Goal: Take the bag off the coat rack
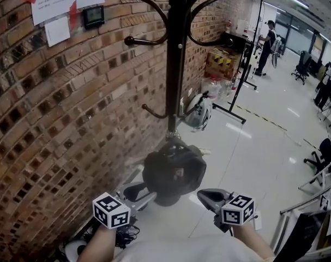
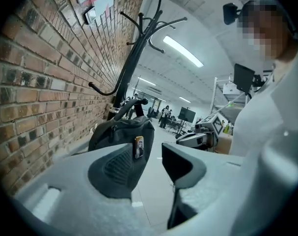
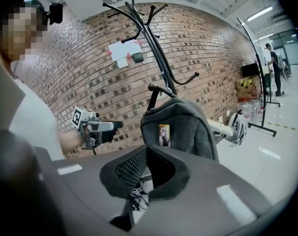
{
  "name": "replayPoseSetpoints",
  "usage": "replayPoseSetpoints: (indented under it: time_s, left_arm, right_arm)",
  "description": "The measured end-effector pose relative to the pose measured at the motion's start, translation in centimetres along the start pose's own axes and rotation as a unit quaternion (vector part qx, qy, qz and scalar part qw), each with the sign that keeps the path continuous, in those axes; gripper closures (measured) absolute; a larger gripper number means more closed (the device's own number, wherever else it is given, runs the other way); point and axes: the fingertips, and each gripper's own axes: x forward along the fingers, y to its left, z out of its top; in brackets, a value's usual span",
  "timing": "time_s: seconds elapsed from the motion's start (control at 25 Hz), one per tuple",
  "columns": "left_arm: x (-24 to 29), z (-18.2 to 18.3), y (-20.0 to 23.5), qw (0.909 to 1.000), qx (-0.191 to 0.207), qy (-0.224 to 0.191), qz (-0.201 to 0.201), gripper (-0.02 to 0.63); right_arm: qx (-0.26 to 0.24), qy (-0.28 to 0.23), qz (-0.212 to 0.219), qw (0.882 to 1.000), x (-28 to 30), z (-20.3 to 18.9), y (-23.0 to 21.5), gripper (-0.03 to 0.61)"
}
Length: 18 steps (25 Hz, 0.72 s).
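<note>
A dark grey bag point(image 1: 173, 171) with a small picture tag sits low against the black coat rack point(image 1: 178, 53), its handle up by the pole. Whether it hangs from a low hook or rests on the floor I cannot tell. My left gripper point(image 1: 139, 194) is just left of the bag and my right gripper point(image 1: 208, 197) just right of it, both close but apart from it. In the left gripper view, the left gripper point(image 2: 149, 154) is open with nothing between its jaws and the bag point(image 2: 121, 132) ahead. The right gripper point(image 3: 146, 152) is shut and empty, facing the bag point(image 3: 180, 127).
The brick wall point(image 1: 61, 119) runs close on the left. A white helmet point(image 1: 200, 112) hangs just behind the rack. Tangled cables point(image 1: 127, 234) lie on the floor below my left hand. A black stand point(image 1: 247, 53) and a person point(image 1: 268, 40) are farther off.
</note>
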Motion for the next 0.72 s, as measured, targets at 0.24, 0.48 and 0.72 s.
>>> replayPoseSetpoints:
  time_s: [0.24,0.48,0.72]
  left_arm:
    - [2.4,1.3,4.2,0.9971,0.059,0.044,0.02,0.315]
    - [5.1,0.6,7.7,0.993,0.081,0.085,0.016,0.202]
    - [7.0,-0.1,9.5,0.9932,0.063,0.097,0.009,0.161]
  right_arm:
    - [-0.048,-0.014,-0.026,0.998,1.3,3.8,-4.0,0.431]
    - [-0.091,-0.012,-0.026,0.995,4.2,6.4,-8.2,0.276]
    - [-0.102,0.002,0.012,0.995,7.3,6.9,-9.8,0.162]
